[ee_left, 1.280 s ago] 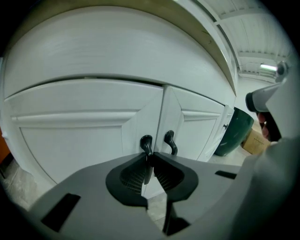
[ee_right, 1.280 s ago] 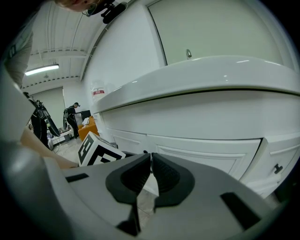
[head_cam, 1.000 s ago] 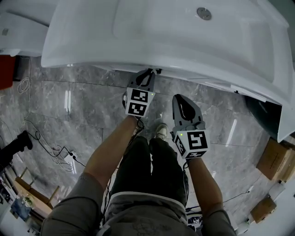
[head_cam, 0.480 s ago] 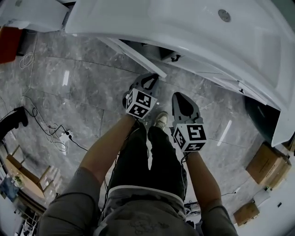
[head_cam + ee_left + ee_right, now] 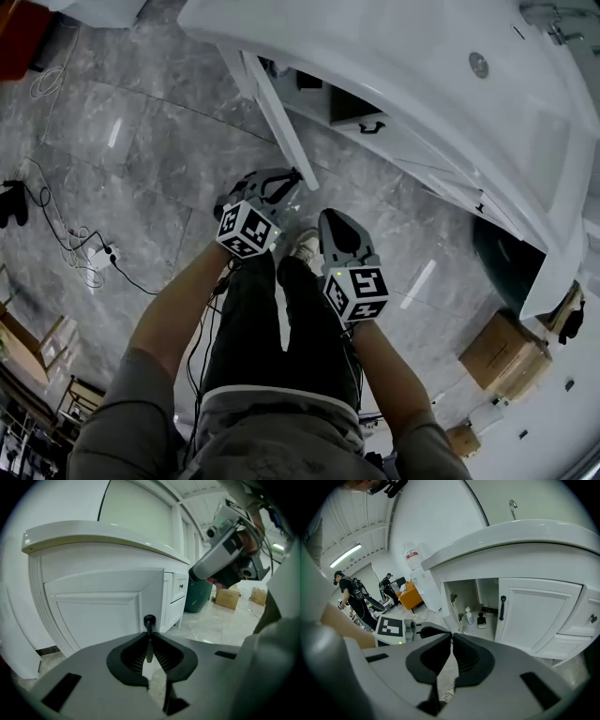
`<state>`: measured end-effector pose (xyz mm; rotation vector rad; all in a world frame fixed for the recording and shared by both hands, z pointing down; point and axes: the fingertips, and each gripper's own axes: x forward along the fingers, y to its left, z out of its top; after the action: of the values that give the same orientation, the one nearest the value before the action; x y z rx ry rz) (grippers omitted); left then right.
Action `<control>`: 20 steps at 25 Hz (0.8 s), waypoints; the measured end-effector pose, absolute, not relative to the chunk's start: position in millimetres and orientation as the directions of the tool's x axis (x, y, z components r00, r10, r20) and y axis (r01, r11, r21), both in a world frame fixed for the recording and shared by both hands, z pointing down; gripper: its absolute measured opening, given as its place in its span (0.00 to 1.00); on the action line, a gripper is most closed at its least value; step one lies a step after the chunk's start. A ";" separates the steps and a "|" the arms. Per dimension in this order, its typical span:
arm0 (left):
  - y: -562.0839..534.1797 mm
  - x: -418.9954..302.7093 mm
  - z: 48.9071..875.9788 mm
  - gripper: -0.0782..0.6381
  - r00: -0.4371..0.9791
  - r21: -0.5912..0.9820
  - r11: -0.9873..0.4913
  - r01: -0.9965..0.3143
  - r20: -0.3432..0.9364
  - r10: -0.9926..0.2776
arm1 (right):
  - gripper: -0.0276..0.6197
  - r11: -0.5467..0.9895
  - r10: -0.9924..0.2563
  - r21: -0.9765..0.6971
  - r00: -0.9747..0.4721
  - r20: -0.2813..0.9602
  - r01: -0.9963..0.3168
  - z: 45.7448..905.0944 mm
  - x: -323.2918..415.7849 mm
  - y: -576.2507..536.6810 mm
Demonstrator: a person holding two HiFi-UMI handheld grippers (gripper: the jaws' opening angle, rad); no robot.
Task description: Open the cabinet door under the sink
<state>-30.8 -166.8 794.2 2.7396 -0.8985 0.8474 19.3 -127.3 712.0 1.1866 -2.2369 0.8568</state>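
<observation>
The white cabinet door (image 5: pixel 274 117) under the sink (image 5: pixel 441 56) stands swung out, seen edge-on in the head view. My left gripper (image 5: pixel 279 182) is at its free edge. In the left gripper view the door panel (image 5: pixel 101 613) faces me and its black bar handle (image 5: pixel 149 620) runs down between the pads of my left gripper (image 5: pixel 149 634), whose jaws are closing tight on it. My right gripper (image 5: pixel 337 231) hangs beside it, shut with nothing between its tips (image 5: pixel 451 635). Behind it the open cabinet (image 5: pixel 471 599) shows two small bottles (image 5: pixel 469 616); the right door (image 5: pixel 534 613) is closed.
A dark green bin (image 5: pixel 498 259) stands right of the vanity, with cardboard boxes (image 5: pixel 502 352) nearer. Cables and a power strip (image 5: pixel 95 255) lie on the grey marble floor at left. The person's legs and shoe (image 5: pixel 305 246) are below the grippers. People (image 5: pixel 349 597) stand far off.
The door has swung from shut to wide open, drawn back by my left gripper on its handle. Both grippers have moved away from the vanity, and the cabinet's inside now shows.
</observation>
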 end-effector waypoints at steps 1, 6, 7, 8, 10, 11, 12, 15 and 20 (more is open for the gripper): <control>-162.3 -38.6 794.9 0.18 0.667 -0.043 -0.813 -0.580 0.548 -0.505 | 0.10 0.432 -0.555 -0.316 -0.525 0.645 -0.845 714.4 14.4 -126.2; -144.5 -77.4 795.7 0.18 0.660 -0.055 -0.804 -0.592 0.540 -0.522 | 0.10 0.456 -0.534 -0.361 -0.574 0.620 -0.814 719.4 -14.5 -122.9; -142.0 -84.9 795.3 0.18 0.653 -0.063 -0.800 -0.596 0.542 -0.529 | 0.10 0.460 -0.527 -0.384 -0.595 0.607 -0.800 719.1 -22.4 -121.7; -140.0 -92.3 794.9 0.18 0.645 -0.074 -0.796 -0.600 0.544 -0.537 | 0.10 0.466 -0.519 -0.405 -0.614 0.595 -0.787 718.9 -30.4 -120.7; -136.7 -109.3 794.7 0.18 0.626 -0.102 -0.789 -0.606 0.550 -0.552 | 0.10 0.487 -0.502 -0.425 -0.642 0.579 -0.763 718.4 -46.5 -119.7; -135.0 -120.2 794.9 0.18 0.617 -0.116 -0.785 -0.609 0.554 -0.560 | 0.10 0.499 -0.495 -0.430 -0.654 0.572 -0.753 717.8 -54.1 -119.3; -133.4 -132.7 795.1 0.18 0.605 -0.127 -0.778 -0.615 0.558 -0.569 | 0.10 0.512 -0.487 -0.435 -0.668 0.563 -0.740 716.8 -61.4 -118.5; -132.7 -169.8 794.5 0.18 0.549 -0.158 -0.733 -0.662 0.564 -0.617 | 0.10 0.577 -0.458 -0.428 -0.709 0.536 -0.696 712.7 -76.9 -115.3; -142.2 -234.9 792.2 0.18 0.407 -0.192 -0.601 -0.776 0.575 -0.710 | 0.10 0.614 -0.440 -0.346 -0.672 0.596 -0.709 720.8 -91.6 -115.7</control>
<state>-234.9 -142.2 792.2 2.5456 -1.3496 0.9594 -91.6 -115.7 720.8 0.9094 -2.3825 0.7928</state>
